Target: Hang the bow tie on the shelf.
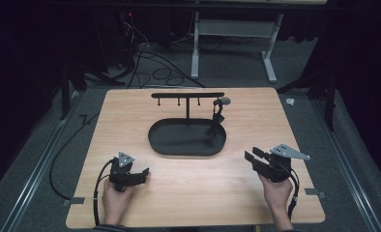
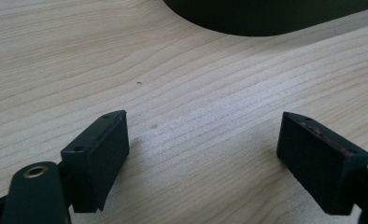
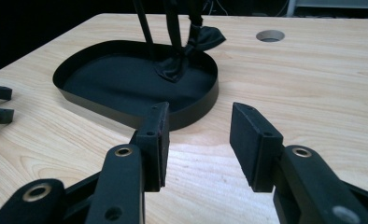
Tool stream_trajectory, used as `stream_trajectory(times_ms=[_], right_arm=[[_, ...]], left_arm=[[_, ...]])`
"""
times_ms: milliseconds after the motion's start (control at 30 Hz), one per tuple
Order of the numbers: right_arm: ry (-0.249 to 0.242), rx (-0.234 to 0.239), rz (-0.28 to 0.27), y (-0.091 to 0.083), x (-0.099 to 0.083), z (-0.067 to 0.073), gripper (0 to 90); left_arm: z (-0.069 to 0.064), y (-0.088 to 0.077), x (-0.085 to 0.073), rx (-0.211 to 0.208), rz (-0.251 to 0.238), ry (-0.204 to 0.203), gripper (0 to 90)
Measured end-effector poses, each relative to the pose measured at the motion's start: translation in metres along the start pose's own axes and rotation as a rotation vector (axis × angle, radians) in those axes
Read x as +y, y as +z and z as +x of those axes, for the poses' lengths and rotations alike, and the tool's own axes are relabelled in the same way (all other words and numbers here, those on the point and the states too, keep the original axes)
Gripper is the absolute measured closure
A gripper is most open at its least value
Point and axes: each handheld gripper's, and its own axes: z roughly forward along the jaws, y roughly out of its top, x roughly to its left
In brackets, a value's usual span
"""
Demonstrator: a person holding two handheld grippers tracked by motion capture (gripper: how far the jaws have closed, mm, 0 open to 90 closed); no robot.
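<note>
Nearest me, my left gripper point(image 1: 141, 174) and right gripper point(image 1: 252, 155) rest low over the near bench point(image 1: 188, 198), jaws spread and holding nothing, each well apart from the work. I judge the hanging either finished or not yet begun: a dark strap point(image 1: 217, 116) dangles from the right end of the hook stand point(image 1: 187, 95), its tail pooling in the black oval tray point(image 3: 205, 100). The tray holds nothing else besides the stand's post.

We are looking down from above on the tray point(image 1: 187, 145); both gripper cameras are skimming low toward the tray's rim.
</note>
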Motion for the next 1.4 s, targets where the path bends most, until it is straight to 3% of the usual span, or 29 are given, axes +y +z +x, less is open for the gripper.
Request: stream_trajectory(times_ms=[167, 500, 1400], right_arm=[[-0.007, 0.016, 0.019, 0.009, 0.004, -0.002, 59.3], [0.016, 0.027, 0.046, 0.022, -0.010, -0.003, 59.4], [0.043, 0.006, 0.074, 0.022, -0.032, -0.005, 59.6]], left_arm=[[0.000, 0.000, 0.000, 0.001, -0.001, 0.001, 17.3], [0.000, 0.000, 0.000, 0.001, -0.001, 0.001, 17.3], [0.000, -0.001, -0.001, 0.004, -0.002, -0.002, 17.4]])
